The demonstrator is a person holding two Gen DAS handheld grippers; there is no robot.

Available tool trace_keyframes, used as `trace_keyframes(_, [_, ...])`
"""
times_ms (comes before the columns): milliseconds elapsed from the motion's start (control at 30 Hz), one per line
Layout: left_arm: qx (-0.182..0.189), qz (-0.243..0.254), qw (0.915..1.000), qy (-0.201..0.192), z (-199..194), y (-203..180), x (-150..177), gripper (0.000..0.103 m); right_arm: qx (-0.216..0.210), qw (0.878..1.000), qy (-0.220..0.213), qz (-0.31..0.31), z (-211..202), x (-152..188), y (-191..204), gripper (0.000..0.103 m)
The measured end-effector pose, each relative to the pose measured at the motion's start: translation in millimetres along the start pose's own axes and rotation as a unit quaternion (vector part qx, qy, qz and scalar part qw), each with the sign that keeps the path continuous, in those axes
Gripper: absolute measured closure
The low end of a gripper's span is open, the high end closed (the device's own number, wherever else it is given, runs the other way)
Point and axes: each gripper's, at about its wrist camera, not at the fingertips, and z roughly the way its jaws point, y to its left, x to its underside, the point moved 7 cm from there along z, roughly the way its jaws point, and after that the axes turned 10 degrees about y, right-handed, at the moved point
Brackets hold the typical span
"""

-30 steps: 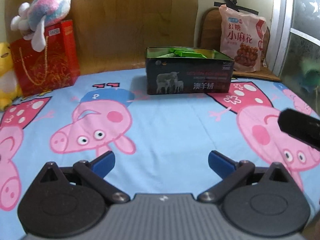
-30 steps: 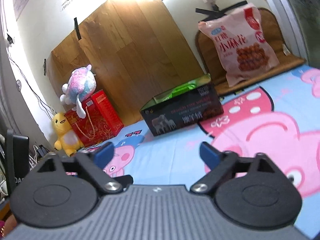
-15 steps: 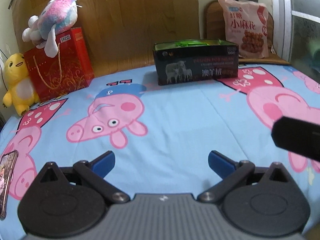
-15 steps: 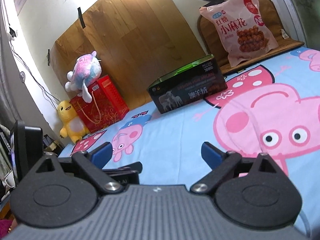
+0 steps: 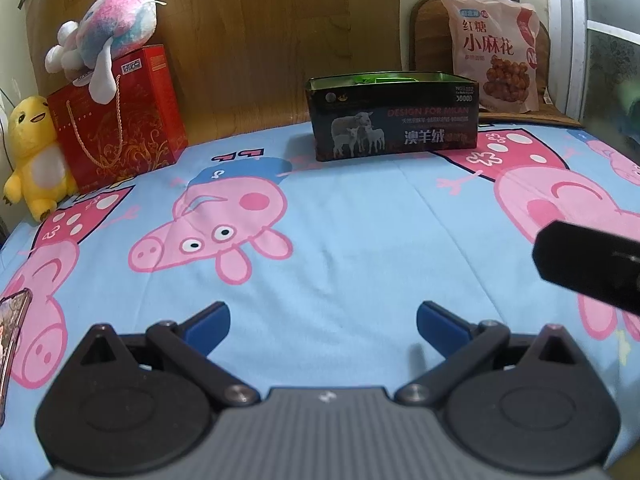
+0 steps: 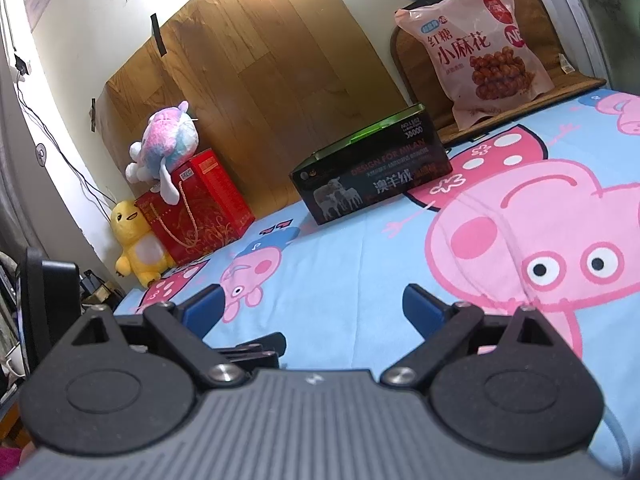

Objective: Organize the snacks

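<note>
A dark open box point(image 5: 394, 118) printed with sheep stands at the far side of the cartoon-pig bedsheet point(image 5: 340, 240); green packets show just above its rim. The same box point(image 6: 372, 170) appears mid-frame in the right wrist view. A pink snack bag point(image 5: 494, 58) leans upright behind it, to the right, also visible as the pink bag point(image 6: 474, 46). My left gripper point(image 5: 322, 326) is open and holds nothing, low over the sheet and well short of the box. My right gripper point(image 6: 312, 304) is open too, with nothing between its fingers.
A red gift bag point(image 5: 116, 120) with a plush toy point(image 5: 106, 36) on top and a yellow plush duck point(image 5: 34, 152) stand at the back left. A phone point(image 5: 12, 328) lies at the sheet's left edge. The other gripper's black body point(image 5: 588, 264) juts in from the right.
Both grippers have drawn back from the box, which looks smaller and farther away than a second ago. Both stay open. The phone has come into view at the left.
</note>
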Motion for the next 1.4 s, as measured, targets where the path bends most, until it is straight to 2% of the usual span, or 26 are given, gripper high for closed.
trace_keyframes(267, [-0.011, 0.006, 0.9999, 0.012, 5.3, -1.2, 1.6, 0.000, -0.001, 1.000, 0.000, 0.006, 1.4, 1.0, -3.3, 0.006])
trace_keyframes(533, [-0.024, -0.009, 0.9996, 0.008, 5.0, 8.8, -3.7, 0.000, -0.002, 1.000, 0.002, 0.015, 2.3, 1.5, -7.2, 0.006])
trace_keyframes(767, [-0.051, -0.035, 0.9981, 0.002, 3.1, 28.5, -10.1, 0.000, -0.005, 1.000, 0.000, 0.018, 2.3, 0.6, -9.2, 0.006])
trace_keyframes(1033, [-0.104, -0.046, 0.9935, -0.006, -0.7, 46.2, -14.5, 0.000, -0.004, 1.000, -0.006, 0.016, 0.8, 1.1, -8.0, 0.006])
trace_keyframes(1400, [-0.104, -0.033, 0.9940, -0.001, -8.1, 44.8, -14.4, 0.000, -0.005, 1.000, -0.006, 0.016, 1.6, 0.7, -7.6, 0.006])
